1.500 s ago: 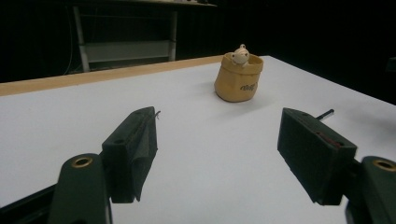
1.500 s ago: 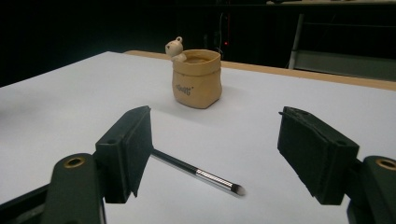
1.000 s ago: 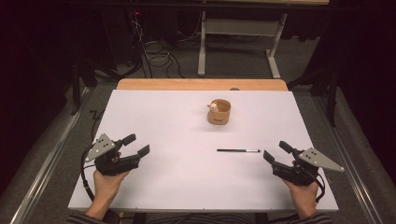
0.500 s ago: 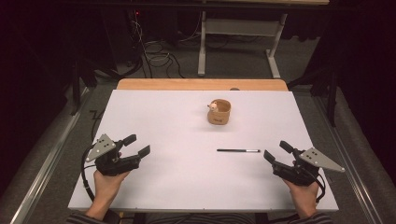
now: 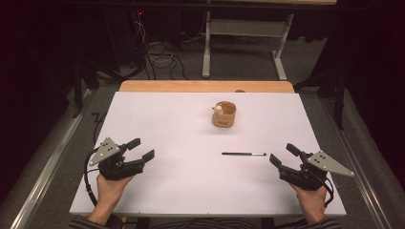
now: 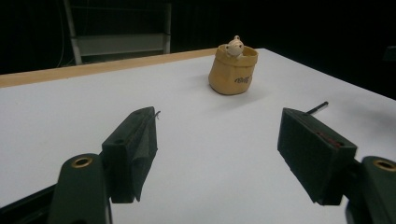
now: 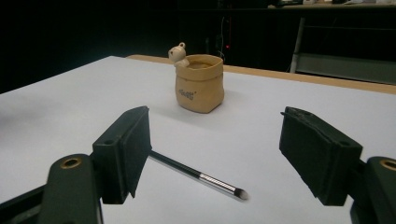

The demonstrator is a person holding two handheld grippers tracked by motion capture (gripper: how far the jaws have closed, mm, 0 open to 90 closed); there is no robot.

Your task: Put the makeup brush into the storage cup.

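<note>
Pen (image 5: 243,154) lies flat on the desk (image 5: 157,119), long axis left-right, brush tip toward your right tool (image 5: 282,155), which is nearer; both tools released, left tool (image 5: 142,149) well apart; pot (image 5: 224,114) sits beyond the pen.

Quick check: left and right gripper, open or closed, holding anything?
Left gripper: open, holding nothing, resting near the table's left front.
Right gripper: open, holding nothing, just short of the pen.

Left gripper (image 5: 142,149) and right gripper (image 5: 282,155) rest low at the near corners, jaws spread wide.
</note>
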